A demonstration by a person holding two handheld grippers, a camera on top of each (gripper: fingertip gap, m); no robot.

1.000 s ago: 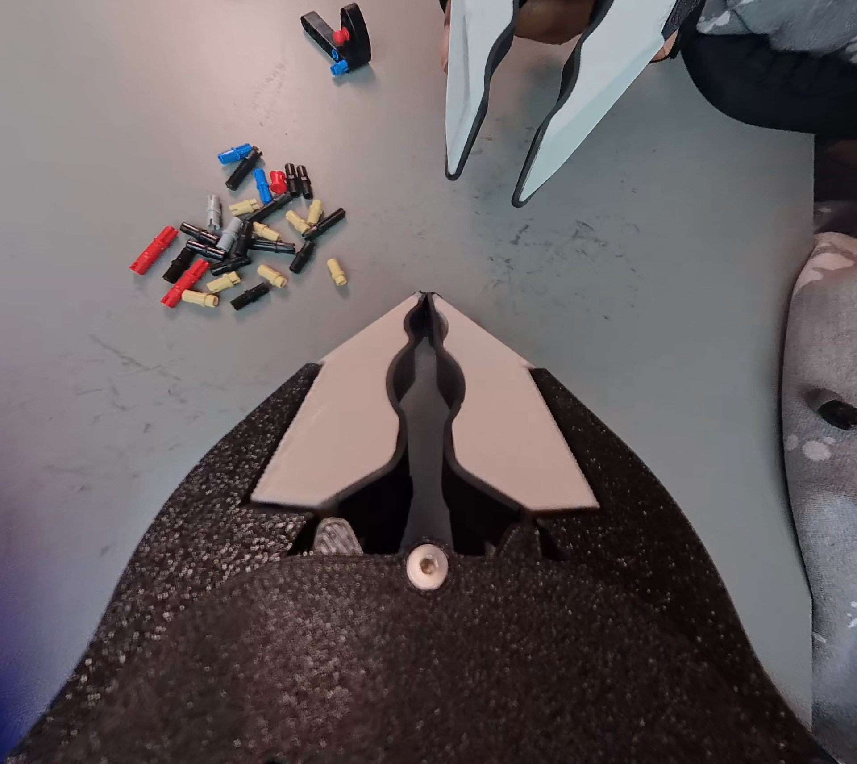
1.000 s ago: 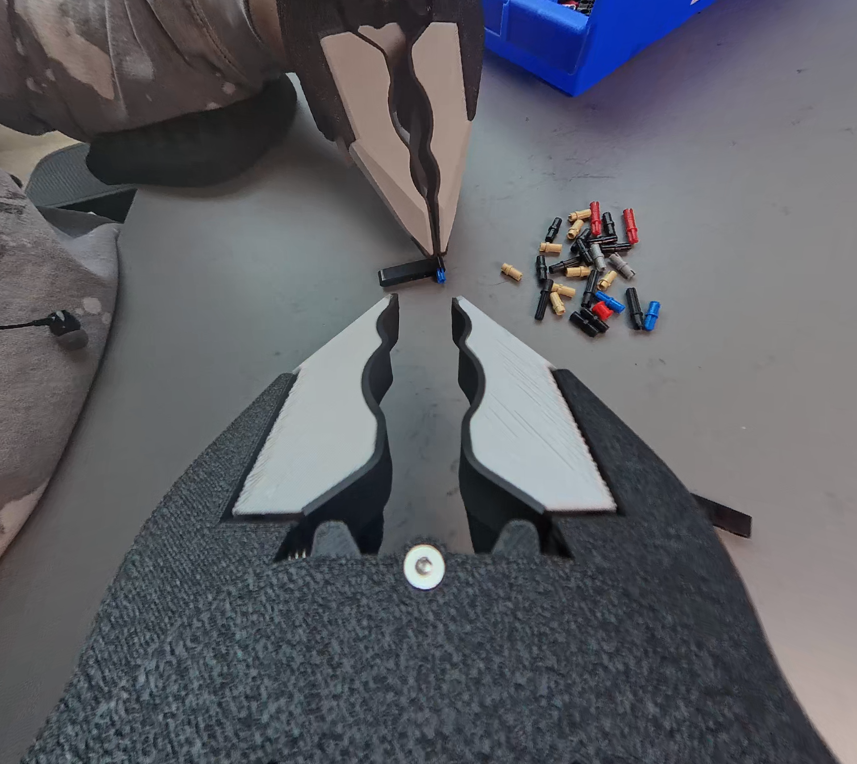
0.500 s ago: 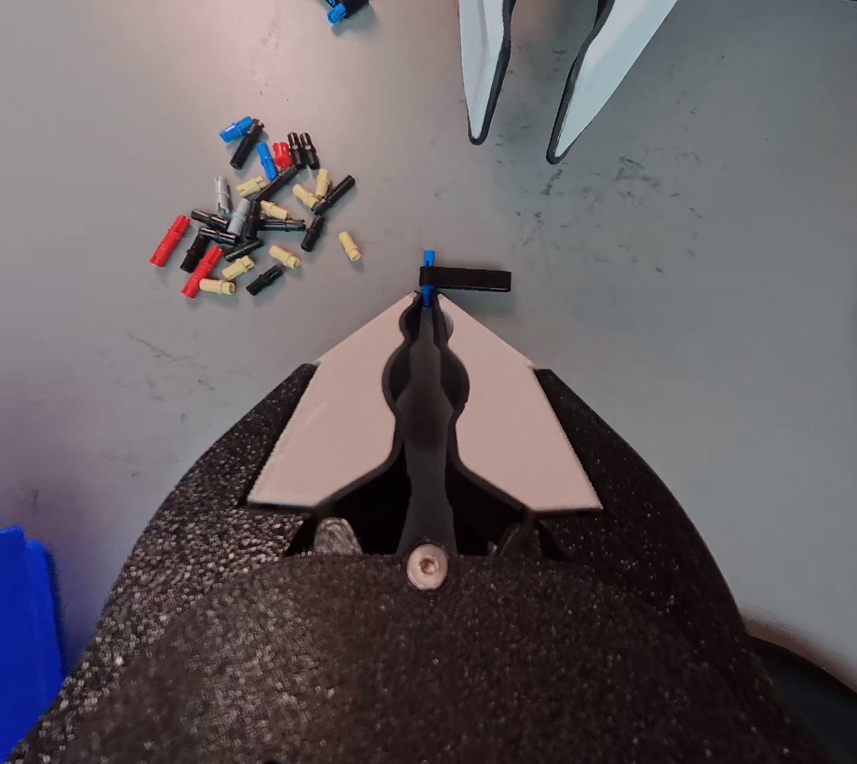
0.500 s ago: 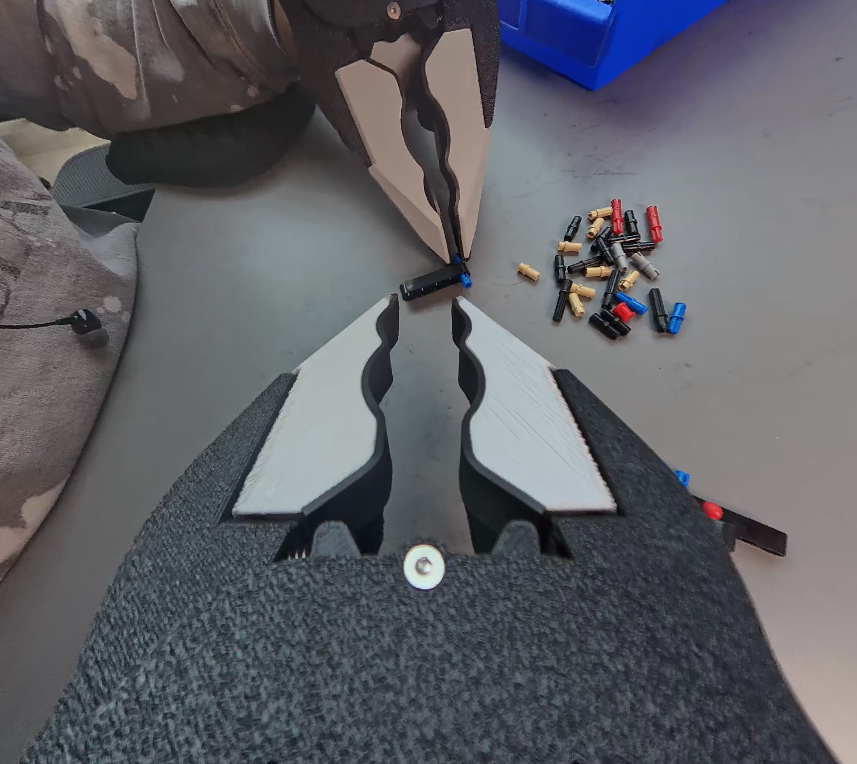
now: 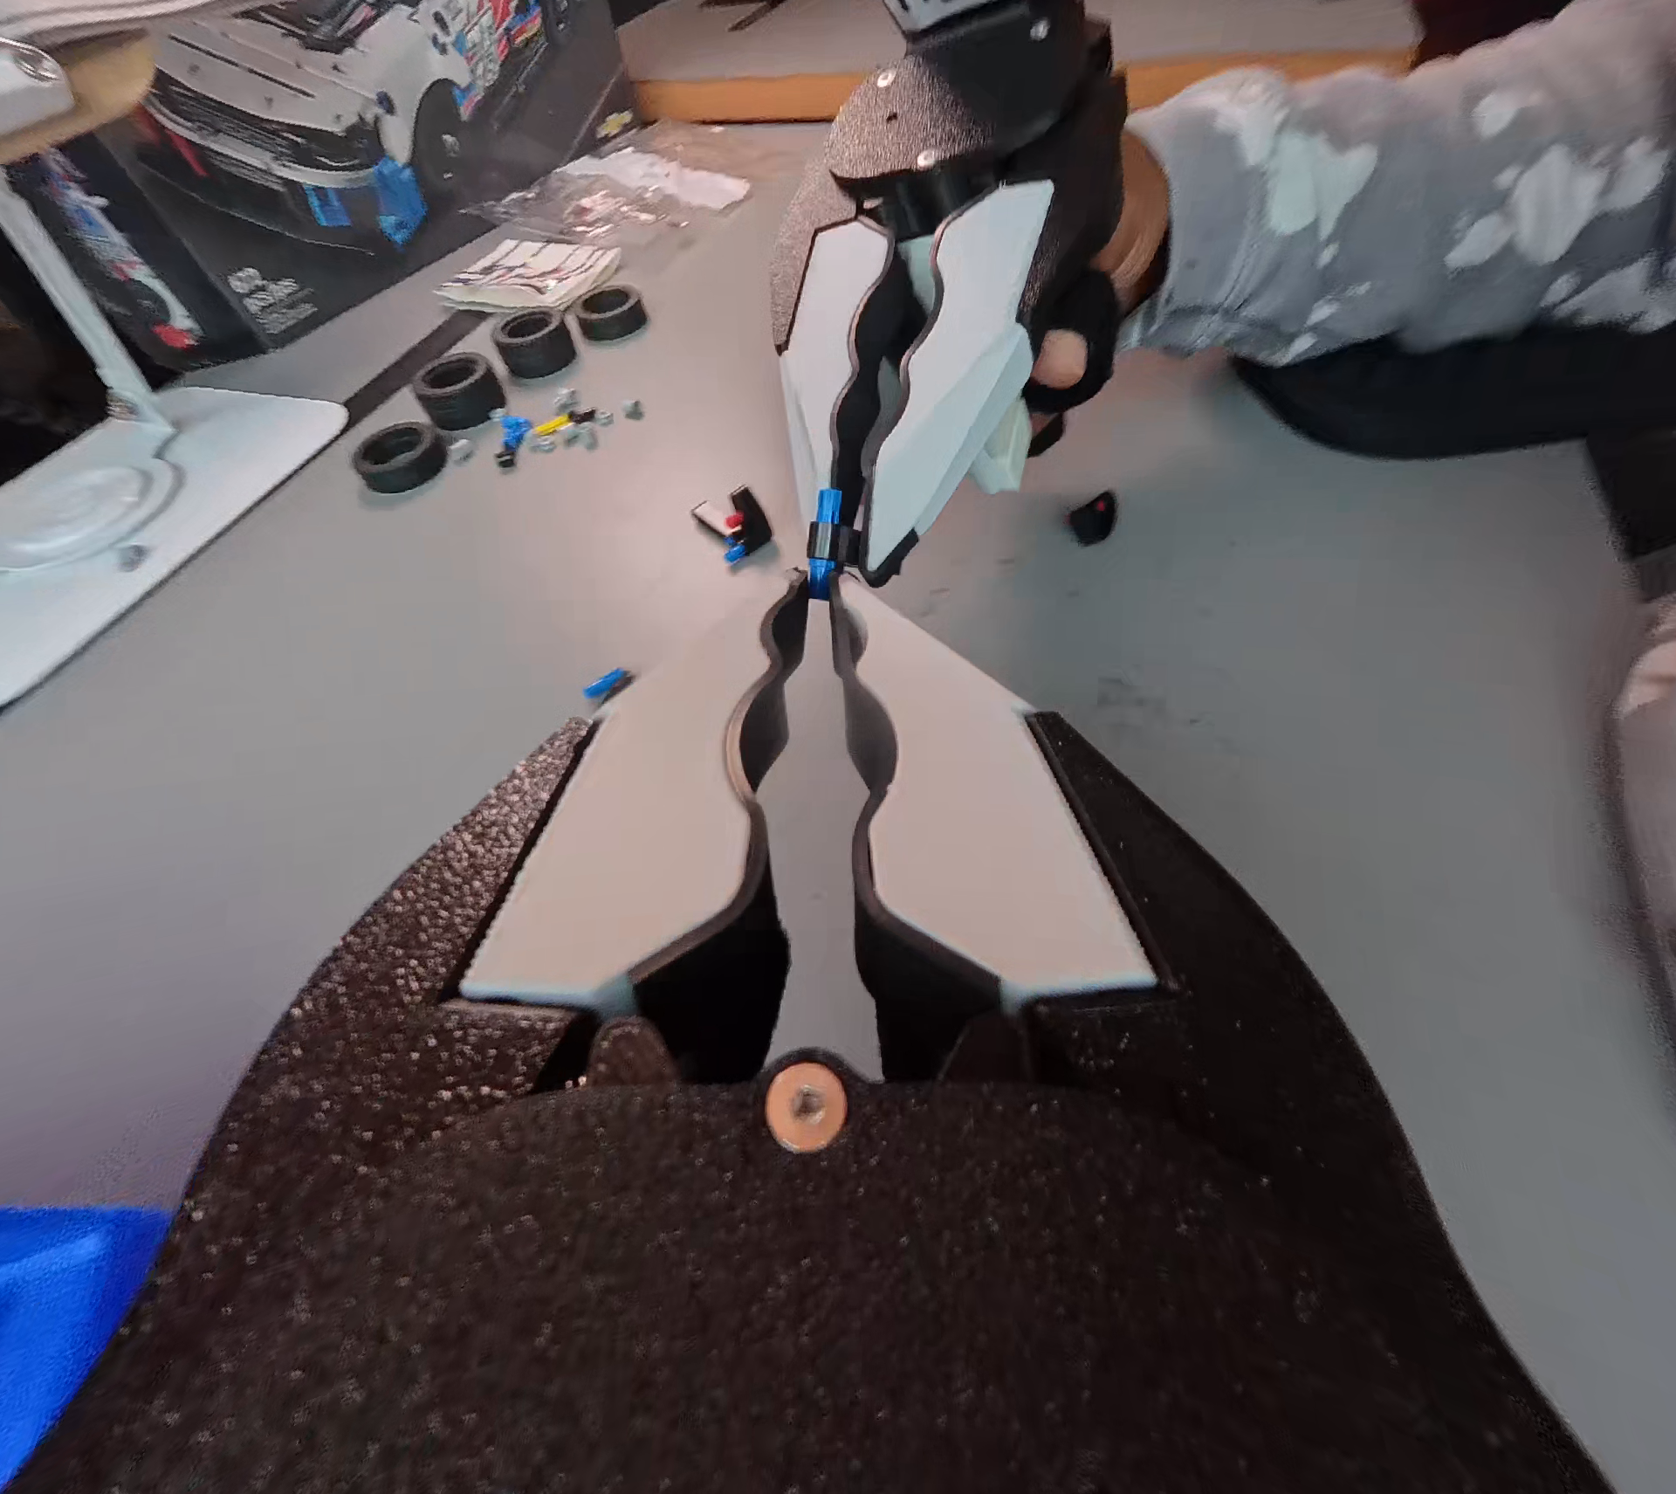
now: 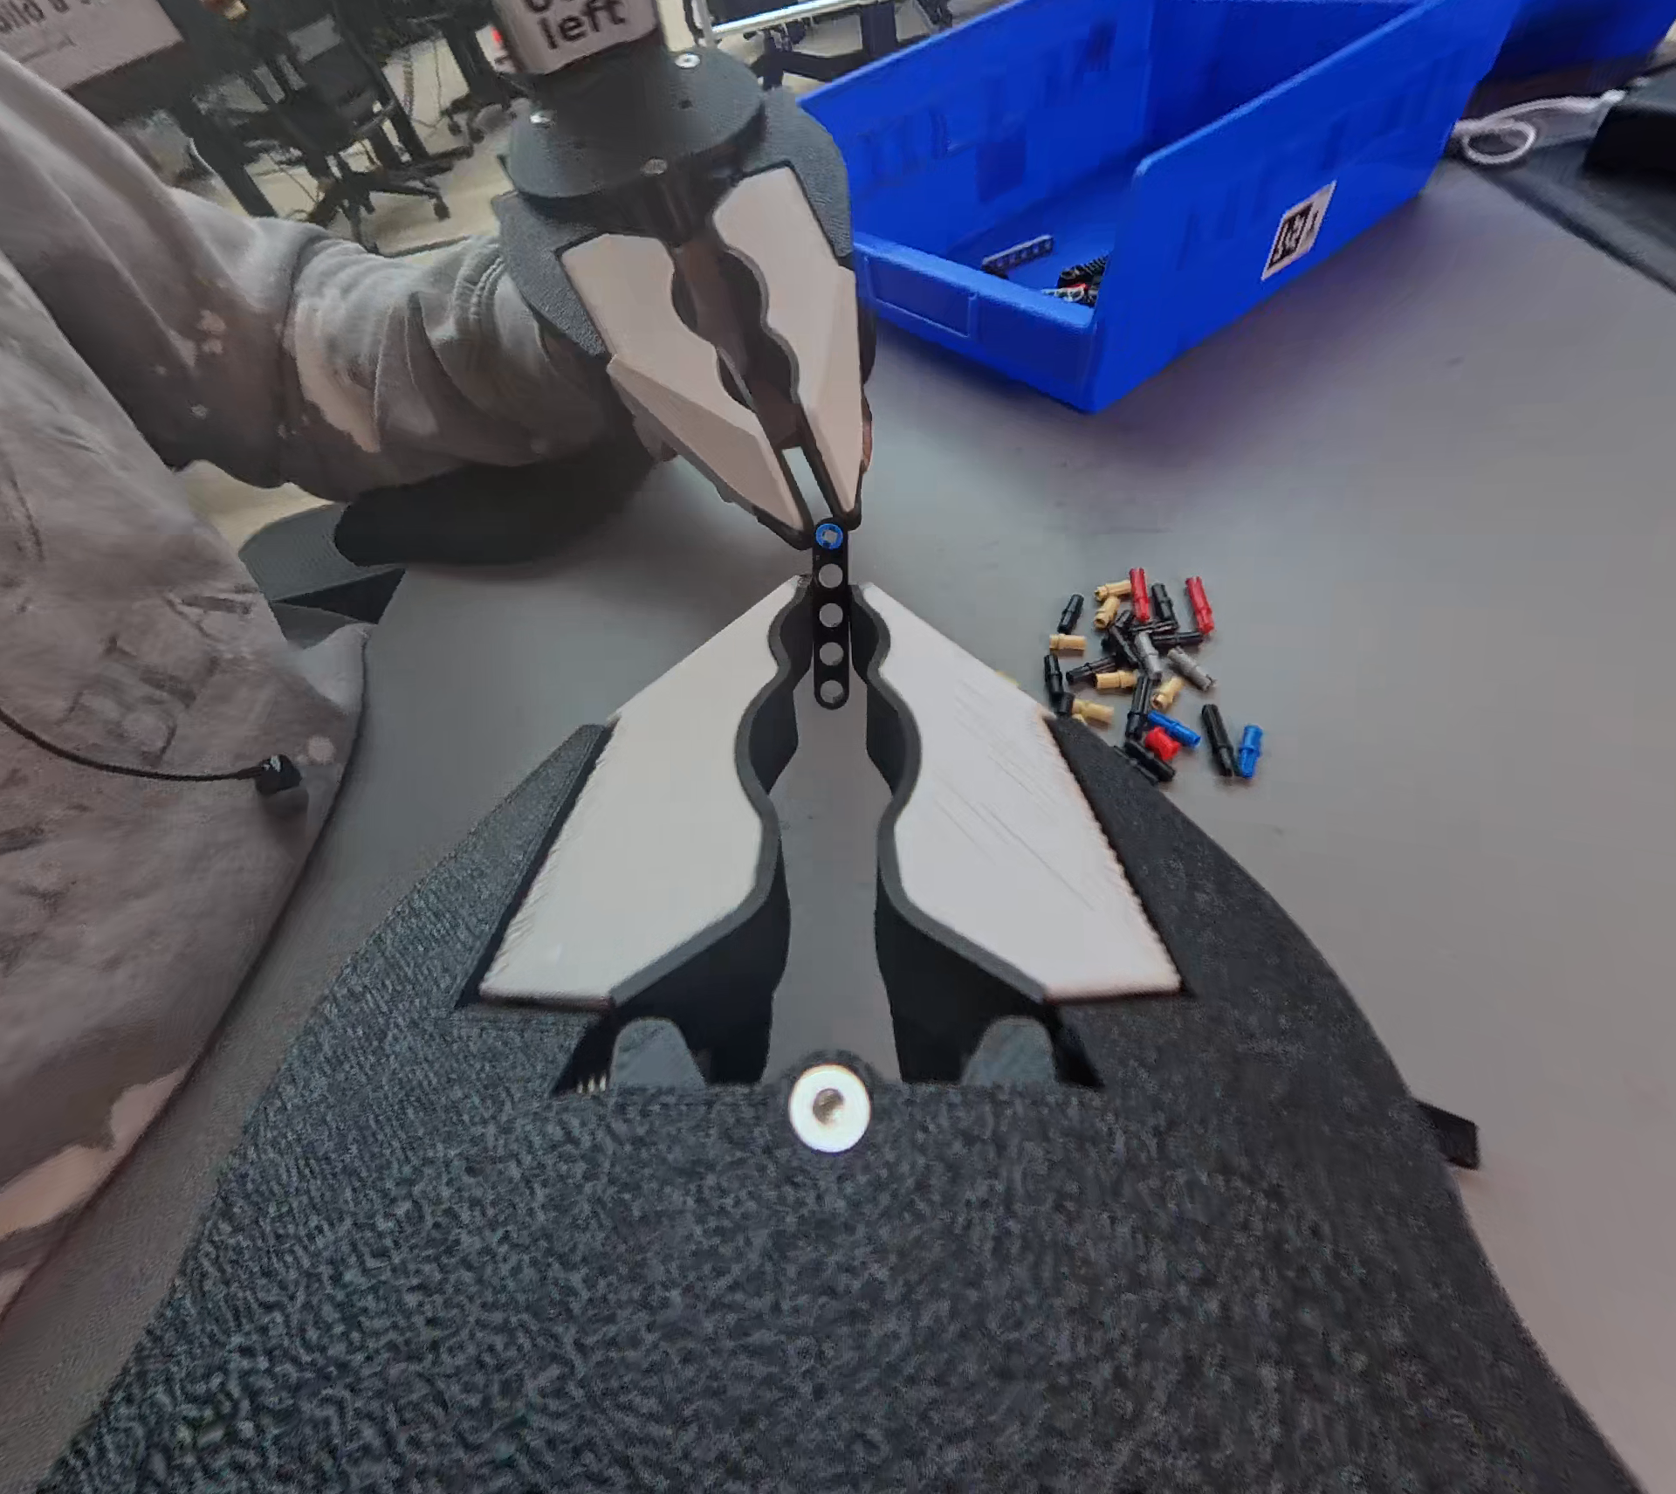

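My right gripper [image 6: 830,589] is clamped on a flat black plastic beam with a row of round holes [image 6: 831,634]. The beam sits edge-in between my fingertips, its long axis running straight out along my fingers, holes facing the camera, and its far end pokes out past the tips. My left gripper [image 5: 821,589] is pinched onto a short blue plastic pin [image 5: 823,534] that sits in the beam's end hole. In the left wrist view the pin's long axis runs away from my left fingertips, passing through the black beam, which shows there only as a thin black band around the pin. In the right wrist view the pin appears end-on as a blue ring in the farthest hole, right at the left gripper's tips. Both pieces are held up off the grey desk [image 6: 1360,543], between the two grippers, tip to tip.

Just to the right of my right gripper lies a loose heap of small black, tan, red, blue and grey pins [image 6: 1147,670]. Farther back stands a blue plastic bin [image 6: 1179,289]. Beyond the left gripper lie a small black part with red and blue pins [image 5: 736,525], four black rubber tyres [image 5: 503,371] and a boxed car model set [image 5: 363,44].
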